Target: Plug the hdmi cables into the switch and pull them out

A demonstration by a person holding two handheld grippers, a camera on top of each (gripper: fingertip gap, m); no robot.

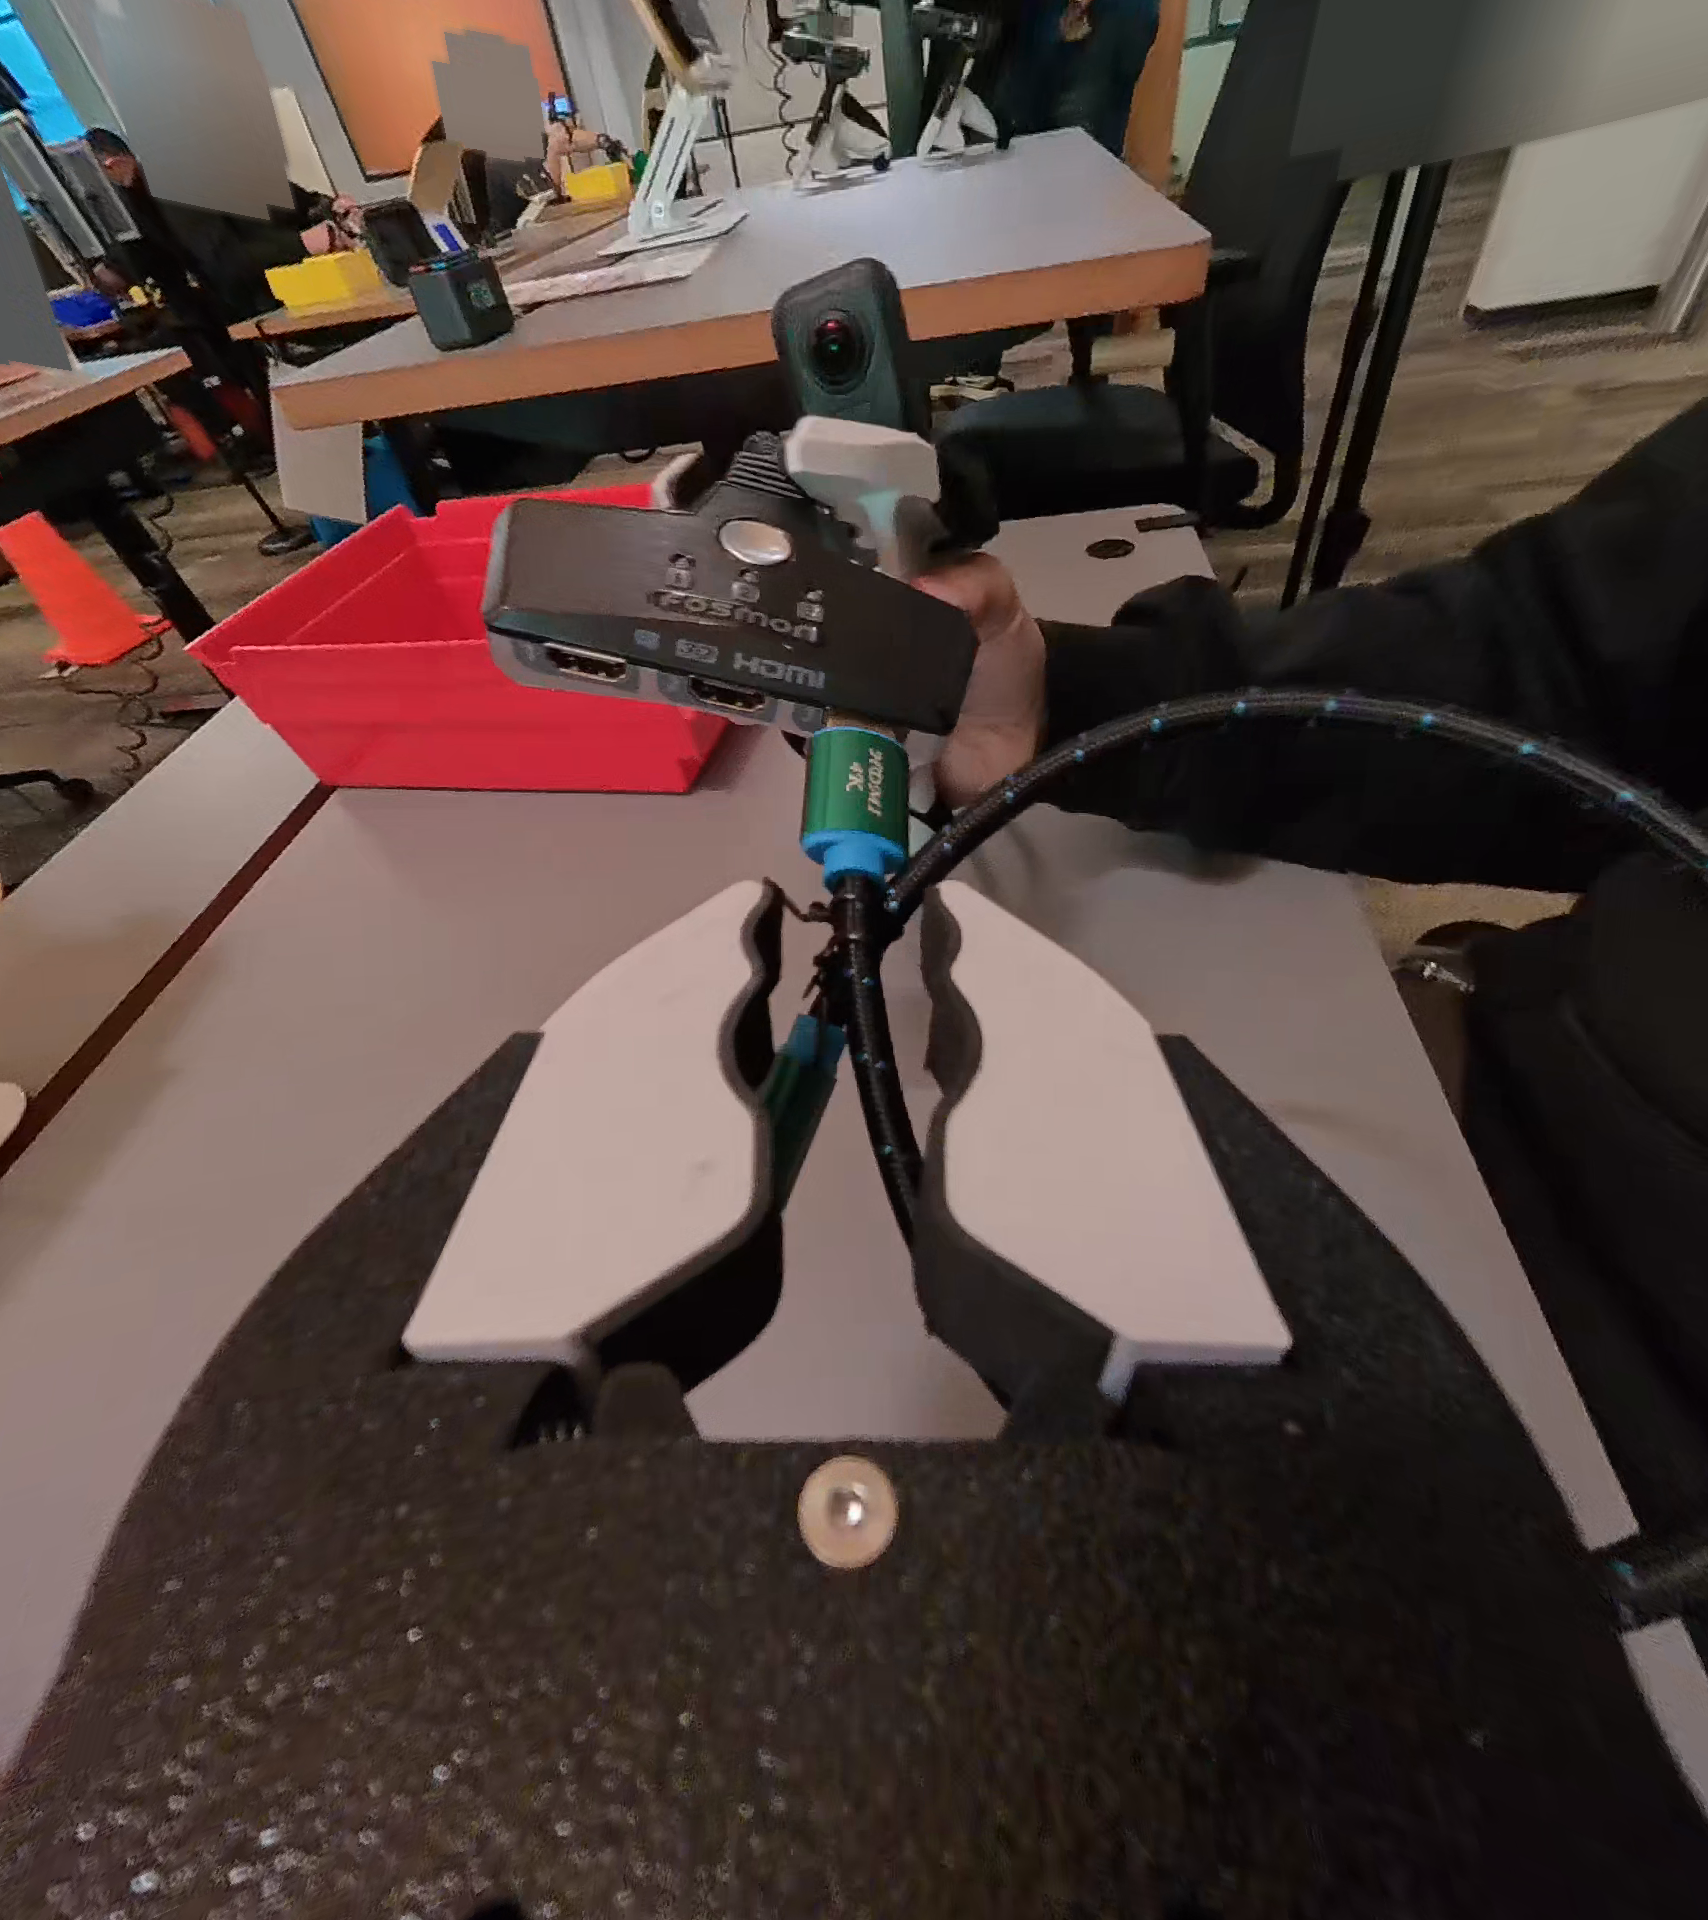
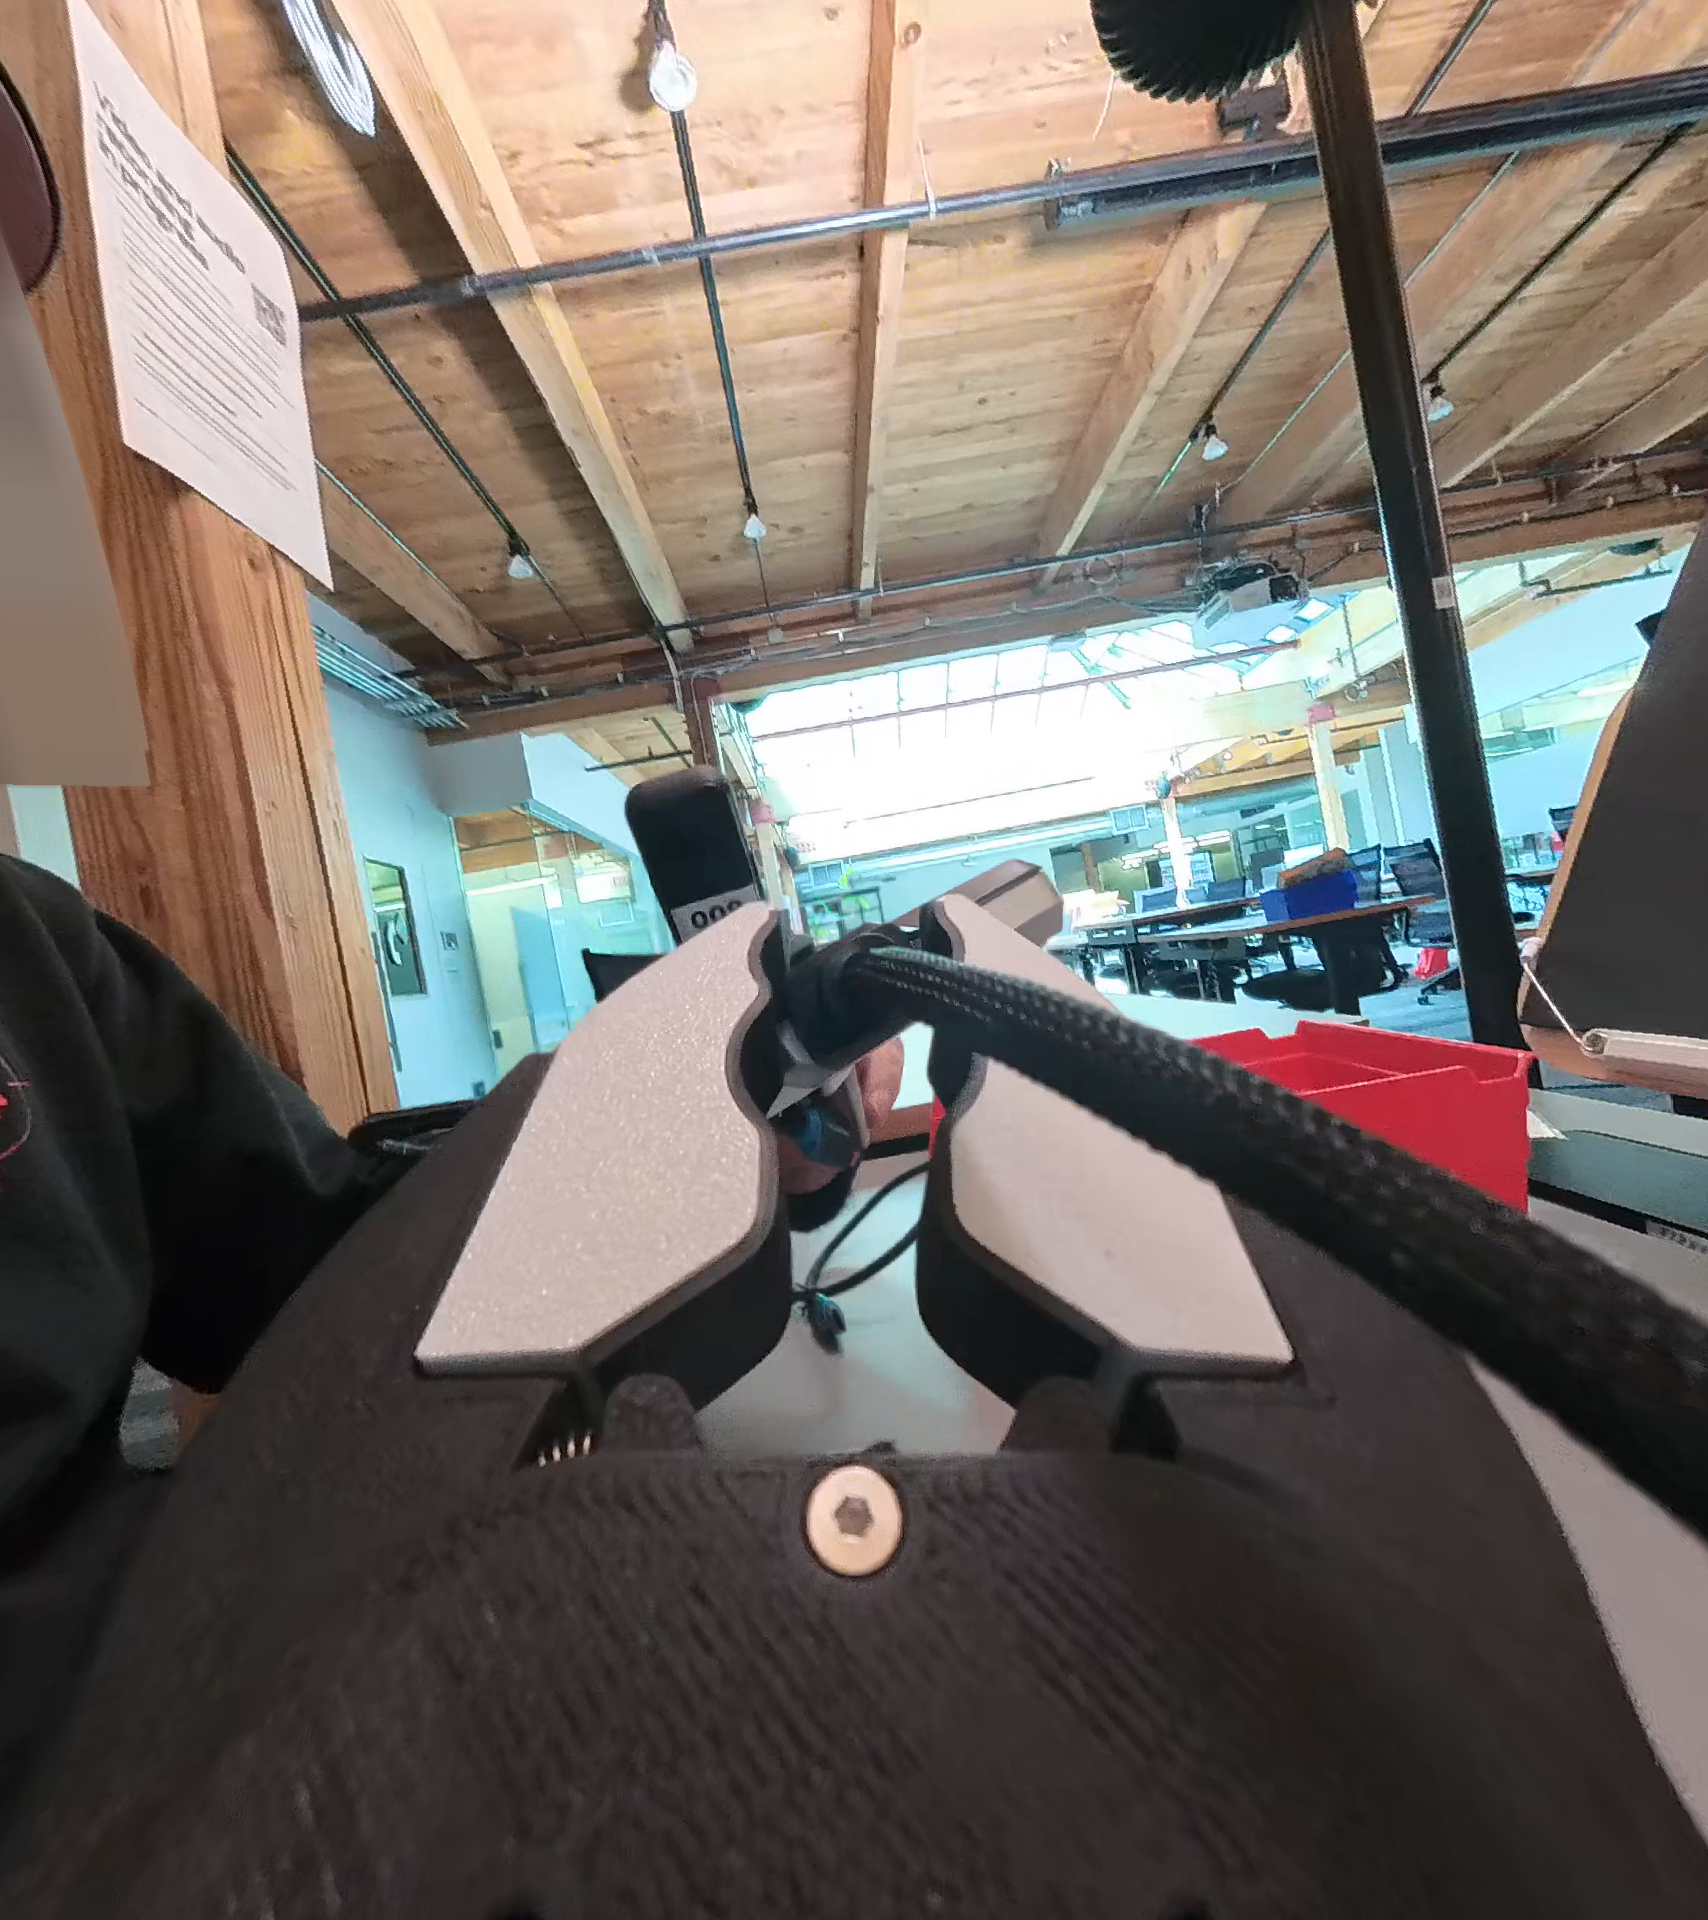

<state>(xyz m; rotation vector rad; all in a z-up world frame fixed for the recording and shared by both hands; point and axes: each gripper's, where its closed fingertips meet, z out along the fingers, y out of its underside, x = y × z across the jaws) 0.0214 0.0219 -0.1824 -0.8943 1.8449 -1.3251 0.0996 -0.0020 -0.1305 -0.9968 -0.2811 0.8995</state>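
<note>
The left claw [image 1: 848, 940] stands partly open, its grey fingers [image 1: 621, 1122] on either side of the braided HDMI cable [image 1: 1515, 758] without visibly pinching it; the cable runs up between the tips, and a second green plug [image 1: 796, 1081] lies loose in the gap lower down. The right claw [image 1: 845, 488] is seen at the far side of the HDMI switch [image 1: 725, 603], holding it up above the table [image 1: 206, 1039]; in the right wrist view that claw [image 2: 855, 940] is narrowed on the switch's dark back end, where another thick braided cable [image 2: 1245, 1132] leaves toward the near right. The switch is a flat black box with a round silver button on top and a row of ports facing the left claw; two ports at the left are free, and the green-and-blue connector [image 1: 852, 795] sits in the rightmost port. The table is pale grey, with a red bin [image 1: 393, 675] at its far left. Behind are other tables, an orange cone [image 1: 65, 587] and a timber ceiling [image 2: 933, 312].
</note>
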